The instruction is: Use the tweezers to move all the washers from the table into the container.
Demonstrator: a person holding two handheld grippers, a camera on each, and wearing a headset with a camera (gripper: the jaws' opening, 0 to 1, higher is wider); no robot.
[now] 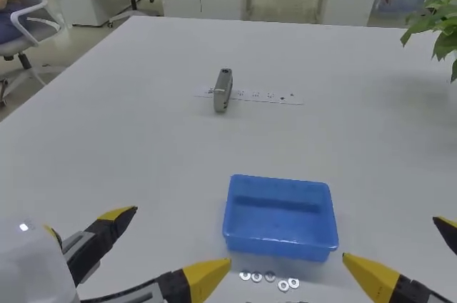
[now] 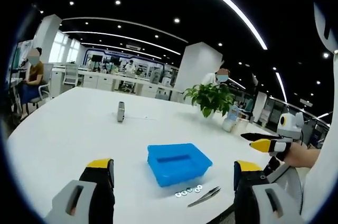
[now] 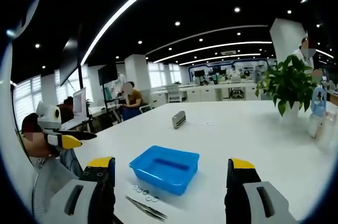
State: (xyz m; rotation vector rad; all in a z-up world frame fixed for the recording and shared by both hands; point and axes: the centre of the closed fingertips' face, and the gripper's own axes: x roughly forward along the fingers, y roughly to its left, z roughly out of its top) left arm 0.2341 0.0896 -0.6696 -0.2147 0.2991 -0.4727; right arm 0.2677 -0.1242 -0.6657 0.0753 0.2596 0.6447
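Left gripper (image 1: 168, 242) and right gripper (image 1: 398, 244), jaws wide open and empty, flank 5 washers (image 1: 269, 279) lying near the blue container (image 1: 278, 240) on the desk (image 1: 143, 124).

Bare table (image 1: 128, 146) all round blue container (image 1: 278, 240), washers (image 1: 269, 276) just beside it.
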